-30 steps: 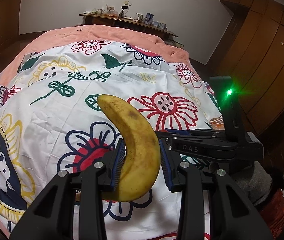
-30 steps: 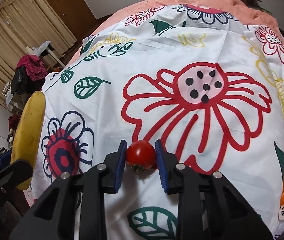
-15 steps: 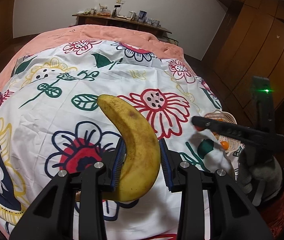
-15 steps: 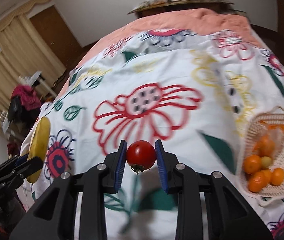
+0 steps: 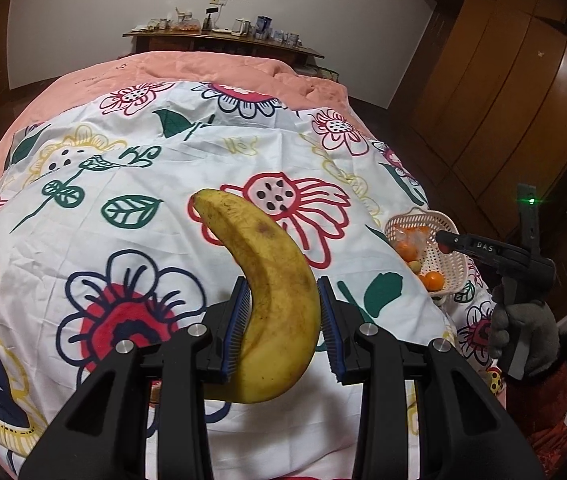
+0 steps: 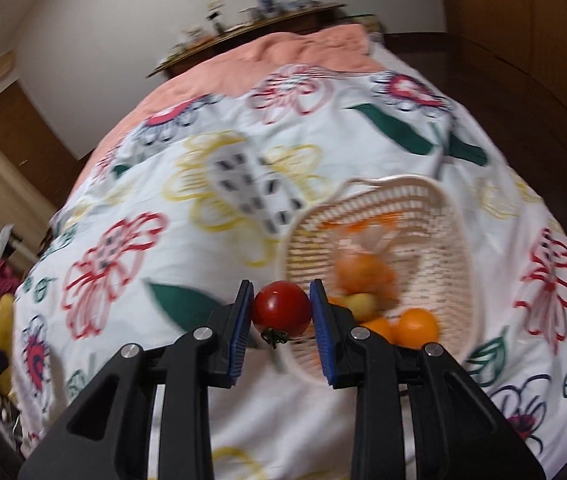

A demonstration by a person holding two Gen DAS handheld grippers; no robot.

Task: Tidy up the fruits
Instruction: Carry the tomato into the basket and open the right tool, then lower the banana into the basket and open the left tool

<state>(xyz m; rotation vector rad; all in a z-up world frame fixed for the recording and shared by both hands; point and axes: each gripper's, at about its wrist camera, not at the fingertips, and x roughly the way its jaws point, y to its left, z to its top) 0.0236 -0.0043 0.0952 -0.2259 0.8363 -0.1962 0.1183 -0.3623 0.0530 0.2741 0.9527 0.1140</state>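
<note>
While the left gripper (image 5: 283, 332) squeezes the yellow banana (image 5: 273, 304) between its blue pads, just as before, the bed cover (image 5: 155, 184) lies below. At about 3 o'clock, the right gripper (image 5: 445, 242) has moved out over the white basket (image 5: 449, 268) of oranges (image 5: 433, 280).

From the right wrist, the picture is blurry. The right gripper (image 6: 281, 314) is closed on the red tomato (image 6: 281, 309), and the basket (image 6: 439, 216) now sits right behind it, probably underneath. Earlier it was off at 3 o'clock.
</note>
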